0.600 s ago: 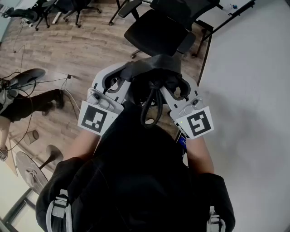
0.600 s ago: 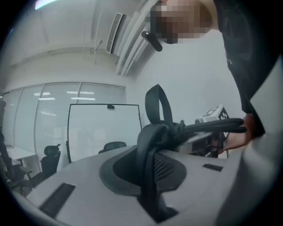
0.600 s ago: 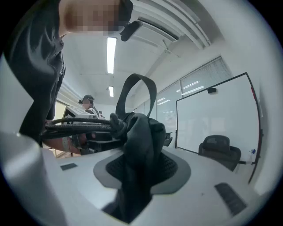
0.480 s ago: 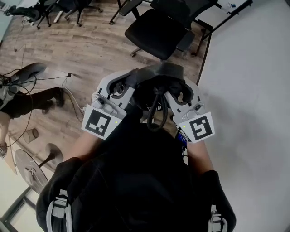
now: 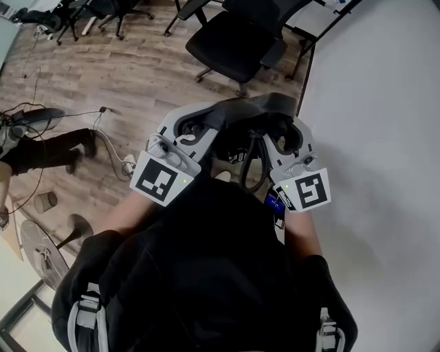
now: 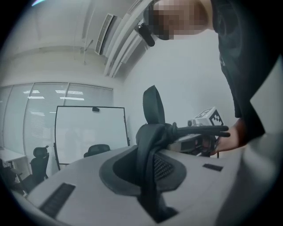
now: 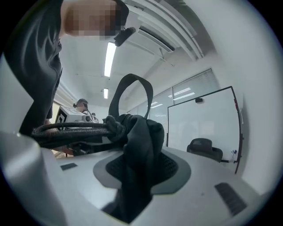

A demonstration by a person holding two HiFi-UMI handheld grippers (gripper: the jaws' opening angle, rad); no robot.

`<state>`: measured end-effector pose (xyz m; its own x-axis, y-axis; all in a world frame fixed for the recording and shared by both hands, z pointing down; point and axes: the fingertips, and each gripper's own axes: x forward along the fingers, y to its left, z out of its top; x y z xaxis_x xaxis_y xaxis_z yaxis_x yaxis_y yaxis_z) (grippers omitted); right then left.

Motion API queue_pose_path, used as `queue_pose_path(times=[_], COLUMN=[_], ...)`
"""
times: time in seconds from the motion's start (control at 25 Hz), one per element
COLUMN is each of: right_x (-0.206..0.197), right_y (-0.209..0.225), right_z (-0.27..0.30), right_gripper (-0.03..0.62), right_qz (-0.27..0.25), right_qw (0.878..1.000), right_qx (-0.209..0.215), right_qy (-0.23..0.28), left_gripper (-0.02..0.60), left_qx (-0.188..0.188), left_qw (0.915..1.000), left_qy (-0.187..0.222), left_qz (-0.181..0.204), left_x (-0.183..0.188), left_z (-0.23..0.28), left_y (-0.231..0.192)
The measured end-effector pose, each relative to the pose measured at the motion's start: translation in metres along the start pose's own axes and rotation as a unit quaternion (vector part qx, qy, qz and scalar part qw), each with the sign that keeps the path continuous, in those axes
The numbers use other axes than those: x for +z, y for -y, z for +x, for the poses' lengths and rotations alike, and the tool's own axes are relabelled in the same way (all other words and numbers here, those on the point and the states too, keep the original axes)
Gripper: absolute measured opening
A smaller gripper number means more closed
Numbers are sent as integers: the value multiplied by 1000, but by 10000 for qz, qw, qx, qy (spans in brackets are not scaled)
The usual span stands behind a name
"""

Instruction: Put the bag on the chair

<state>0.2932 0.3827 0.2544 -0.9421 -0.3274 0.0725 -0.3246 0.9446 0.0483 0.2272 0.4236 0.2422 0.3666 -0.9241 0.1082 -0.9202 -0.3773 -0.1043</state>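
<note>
A black bag (image 5: pixel 253 106) hangs in front of the person's chest, stretched between both grippers. My left gripper (image 5: pixel 198 128) is shut on the bag's left end, where a dark strap (image 6: pixel 148 164) runs between its jaws. My right gripper (image 5: pixel 283 132) is shut on the right end, with bunched black fabric (image 7: pixel 138 155) pinched in its jaws. A strap loop (image 5: pixel 256 170) dangles below the bag between the two grippers. The black office chair (image 5: pixel 232 40) stands ahead at the top of the head view, its seat bare. Each gripper view shows the other gripper across the bag.
A white table (image 5: pixel 385 137) fills the right side, with a dark leg (image 5: pixel 307 69) beside the chair. More chairs (image 5: pixel 82 12) stand at the far left. A seated person's leg (image 5: pixel 48 148), cables (image 5: pixel 103 137) and a fan base (image 5: pixel 40 253) lie on the wood floor to the left.
Both grippers and the bag have shifted a little to the right in the head view, and the hanging strap loop has swung right. Both grips look unchanged.
</note>
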Motion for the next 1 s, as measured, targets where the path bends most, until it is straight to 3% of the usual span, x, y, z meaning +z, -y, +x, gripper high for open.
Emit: queue_pose_path(times=[0.2,0.44,0.64,1.0], right_x=[9,13,12,33], right_y=[-3,-6,-3,3], right_z=[5,44,83,158], right_gripper=[135,137,137,133], right_qz=[13,-63,8,-71], right_qw=[9999,9998,9999,9974], right_qx=[-32,-25,-143,-683], right_qy=[154,178,72,231], left_gripper=[46,46,46,46], left_qx=[225,365,181,-354], left_qw=[9994,9988,9994,9987], left_qy=[109,306,296,363], left_qz=[256,148,-7,80], left_x=[12,12,3,3], left_z=[-5,-10,-6,-1], left_y=[-6,-44,-84,-169])
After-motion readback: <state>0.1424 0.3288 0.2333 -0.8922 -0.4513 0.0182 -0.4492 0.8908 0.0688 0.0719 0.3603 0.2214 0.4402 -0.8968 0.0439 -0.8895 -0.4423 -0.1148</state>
